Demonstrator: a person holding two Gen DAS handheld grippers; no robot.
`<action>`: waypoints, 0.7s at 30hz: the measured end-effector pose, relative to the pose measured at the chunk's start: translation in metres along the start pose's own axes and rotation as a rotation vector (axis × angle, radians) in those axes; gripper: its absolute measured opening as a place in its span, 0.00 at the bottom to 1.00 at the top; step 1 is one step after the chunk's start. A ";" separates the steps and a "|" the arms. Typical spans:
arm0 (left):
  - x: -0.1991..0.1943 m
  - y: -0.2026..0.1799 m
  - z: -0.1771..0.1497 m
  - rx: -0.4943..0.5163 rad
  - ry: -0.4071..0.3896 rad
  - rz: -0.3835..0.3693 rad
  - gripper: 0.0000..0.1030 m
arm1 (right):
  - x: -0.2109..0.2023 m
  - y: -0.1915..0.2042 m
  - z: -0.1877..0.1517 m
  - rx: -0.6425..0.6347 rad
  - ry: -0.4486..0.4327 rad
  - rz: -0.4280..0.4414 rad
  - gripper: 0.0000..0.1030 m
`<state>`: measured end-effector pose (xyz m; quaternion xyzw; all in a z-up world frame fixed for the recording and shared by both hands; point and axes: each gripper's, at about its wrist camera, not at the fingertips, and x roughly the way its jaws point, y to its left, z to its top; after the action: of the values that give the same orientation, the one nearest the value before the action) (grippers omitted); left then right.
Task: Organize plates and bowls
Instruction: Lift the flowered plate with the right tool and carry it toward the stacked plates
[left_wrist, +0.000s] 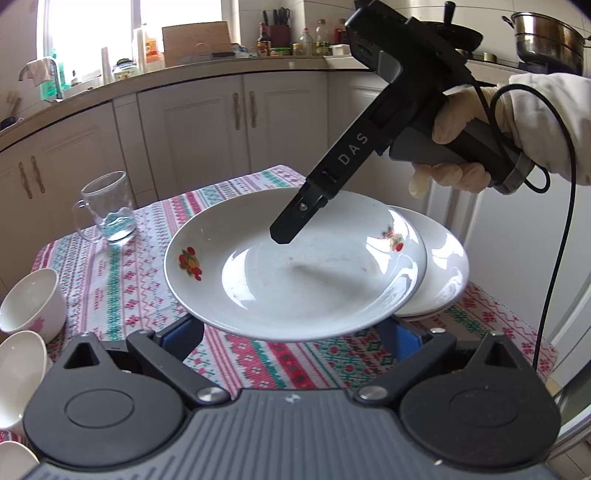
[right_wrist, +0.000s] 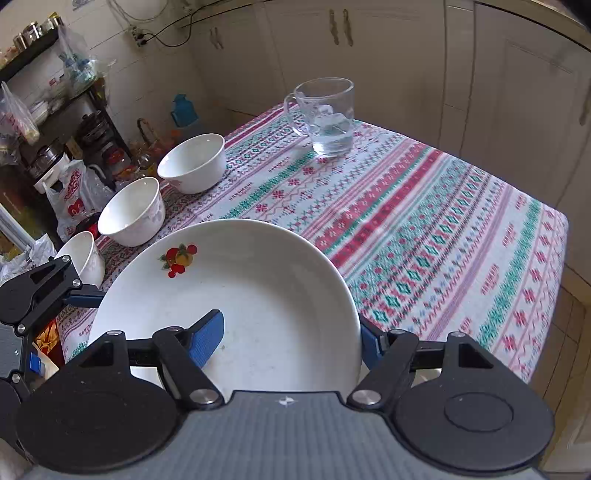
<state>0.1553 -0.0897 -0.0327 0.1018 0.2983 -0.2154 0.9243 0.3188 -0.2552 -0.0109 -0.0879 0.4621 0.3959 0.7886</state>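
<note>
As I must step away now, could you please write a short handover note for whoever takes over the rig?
Right tool: shut on the fruit plate at its rim, plate held above the tablecloth.
Left tool: fingers spread beneath that plate; grip unclear.
Second plate lies on the cloth, partly under the held one; three bowls stand apart along the table's edge.
Done: nothing stacked yet. Left: stack plates, nest bowls.

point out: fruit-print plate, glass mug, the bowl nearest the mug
fruit-print plate (right_wrist: 258, 295): right wrist view, bare white well of the plate.
glass mug (right_wrist: 328, 114): right wrist view, middle of its clear wall.
bowl nearest the mug (right_wrist: 192, 162): right wrist view, white inside of the bowl.
</note>
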 end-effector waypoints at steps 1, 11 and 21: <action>0.001 -0.003 0.001 0.008 0.000 -0.006 0.98 | -0.002 -0.002 -0.004 0.009 -0.003 -0.003 0.77; 0.009 -0.027 0.006 0.060 0.009 -0.071 0.98 | -0.025 -0.018 -0.042 0.088 -0.037 -0.045 0.77; 0.017 -0.036 0.009 0.074 0.023 -0.095 0.98 | -0.026 -0.032 -0.066 0.136 -0.033 -0.062 0.77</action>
<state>0.1556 -0.1297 -0.0380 0.1239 0.3052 -0.2689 0.9051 0.2905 -0.3241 -0.0344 -0.0418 0.4718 0.3402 0.8124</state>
